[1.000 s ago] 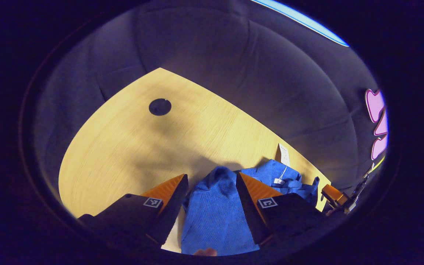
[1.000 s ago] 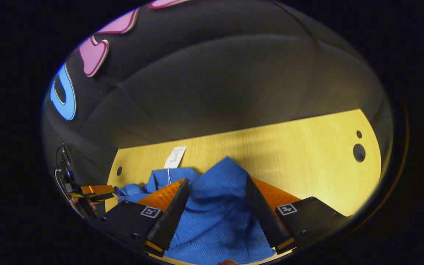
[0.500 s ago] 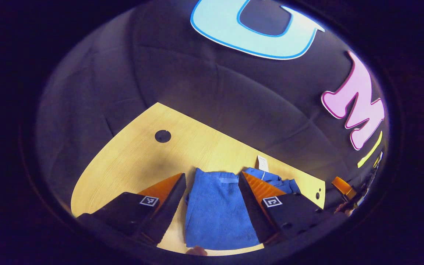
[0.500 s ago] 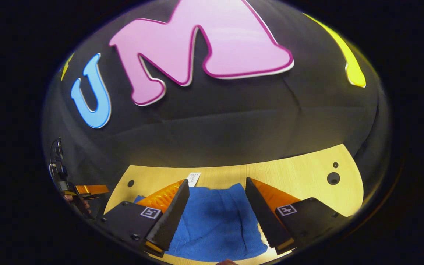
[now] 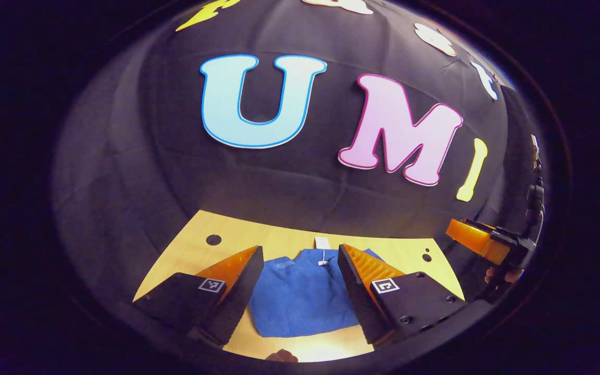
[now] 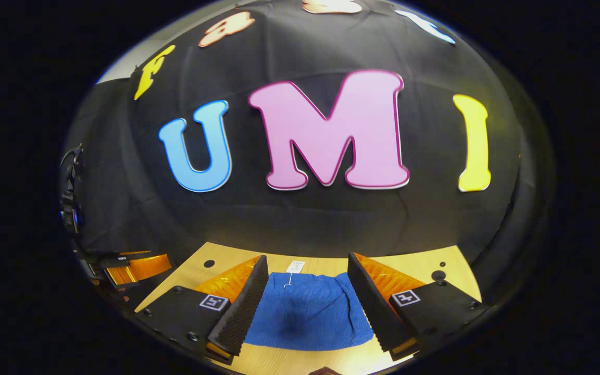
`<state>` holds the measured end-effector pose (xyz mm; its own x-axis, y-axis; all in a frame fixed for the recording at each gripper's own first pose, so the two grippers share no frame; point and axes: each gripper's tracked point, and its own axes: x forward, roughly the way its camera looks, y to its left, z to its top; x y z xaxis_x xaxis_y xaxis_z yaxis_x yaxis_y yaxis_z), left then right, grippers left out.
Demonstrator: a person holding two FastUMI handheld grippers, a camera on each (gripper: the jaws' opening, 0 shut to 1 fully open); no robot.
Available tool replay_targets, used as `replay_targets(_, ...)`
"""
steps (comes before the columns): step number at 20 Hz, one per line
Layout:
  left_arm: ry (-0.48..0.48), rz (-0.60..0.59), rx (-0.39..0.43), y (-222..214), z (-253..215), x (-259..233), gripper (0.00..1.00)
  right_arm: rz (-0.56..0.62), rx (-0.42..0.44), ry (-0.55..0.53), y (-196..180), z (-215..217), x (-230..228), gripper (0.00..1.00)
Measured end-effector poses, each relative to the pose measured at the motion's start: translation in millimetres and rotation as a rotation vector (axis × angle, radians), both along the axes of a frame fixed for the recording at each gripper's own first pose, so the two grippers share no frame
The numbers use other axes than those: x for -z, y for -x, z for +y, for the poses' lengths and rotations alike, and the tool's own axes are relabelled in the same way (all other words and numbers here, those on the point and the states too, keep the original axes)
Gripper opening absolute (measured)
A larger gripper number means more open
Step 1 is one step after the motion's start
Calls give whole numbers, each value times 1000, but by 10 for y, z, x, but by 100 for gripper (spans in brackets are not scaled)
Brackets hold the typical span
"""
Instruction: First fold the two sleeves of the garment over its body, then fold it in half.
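The garment (image 5: 300, 294) lies flat on the surface (image 5: 185, 260) as a compact blue rectangle, below and ahead of both grippers. No sleeve sticks out beyond its outline, and its white tag (image 5: 322, 244) rests on the surface at its far edge. Judged from this, both sleeve folds and the halving fold appear done; the step in hand is clearing away.

The left gripper (image 5: 297, 268) is spread wide and holds nothing; the garment shows between its fingers but apart from them. The right gripper (image 6: 305, 278) is likewise spread and empty above the garment (image 6: 308, 315).

To do the step well:
- Lift each gripper straight up, fingers apart, so that no fingertip snags the knit and drags a layer open.
- Check the near edge for a slipped layer; a crease runs down the fabric toward the right gripper's right finger.

The surface is pale wood with small dark holes near its far corners. The booth's wall (image 6: 300, 229), a black cloth, stands just behind the far edge. In the left gripper view the other gripper hangs far to the right, with a hand under it.
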<state>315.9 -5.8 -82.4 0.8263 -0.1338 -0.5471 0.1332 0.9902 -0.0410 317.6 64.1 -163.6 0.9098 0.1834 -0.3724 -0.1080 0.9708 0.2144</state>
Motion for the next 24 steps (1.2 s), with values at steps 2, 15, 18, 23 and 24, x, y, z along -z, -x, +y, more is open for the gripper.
replay_targets(2, -31, -60, 30, 251, -84, -204, 85, -66, 19, 53, 276, 25, -319, 98)
replay_targets(15, -3, -524, 19, 1888, -450, -1367, 81, -418, 109, 145, 1839, 83, -1674, 97)
replay_targets(18, 16, -545, -40, 2233, -544, -1426, 82, -432, 31, 130, 2097, 120, -1797, 97)
replay_targets(23, -13, -579, -144, 2628, -615, -1406, 79, -462, -42, 99, 2449, -31, -1833, 97)
replay_targets(24, -24, -580, -164, 2701, -620, -1401, 79, -458, -65, 91, 2498, -14, -1832, 97)
